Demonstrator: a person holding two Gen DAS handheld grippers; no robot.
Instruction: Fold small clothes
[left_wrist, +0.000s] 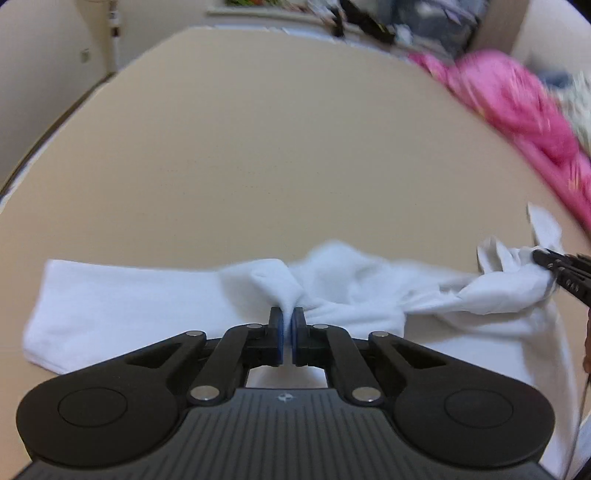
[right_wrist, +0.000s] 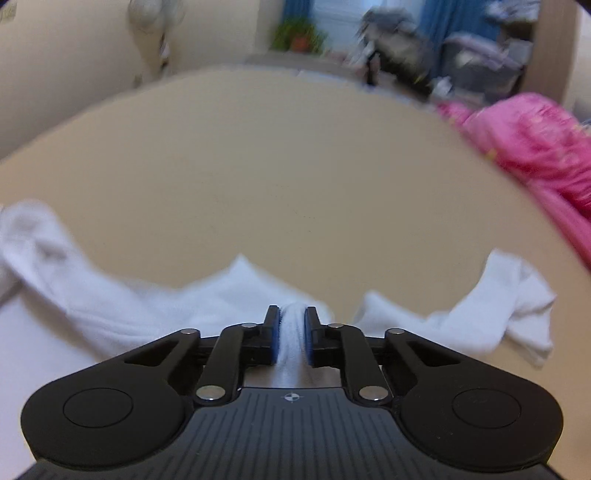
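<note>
We observed a white garment (left_wrist: 122, 295) lying on a beige table (left_wrist: 258, 166), at the near edge of the surface. Its long axis ran left to right across the table in the left wrist view; the left portion lay flat and smooth, while the middle and right portions were bunched and twisted. Which end was the top of the garment we could not tell.

The left gripper (left_wrist: 287, 317) had its jaws almost fully together, pinching a raised fold of the white cloth at about the middle of the garment's length.

The right gripper (right_wrist: 291, 321) had its jaws drawn close with a thick ridge of the white fabric squeezed between the blue pads (right_wrist: 309, 345). In the left wrist view this gripper (left_wrist: 543, 258) appeared at the far right, gripping the bunched right end of the garment.

A pink cloth pile (left_wrist: 517, 103) lay on the far right of the table, well apart from the white garment.
</note>
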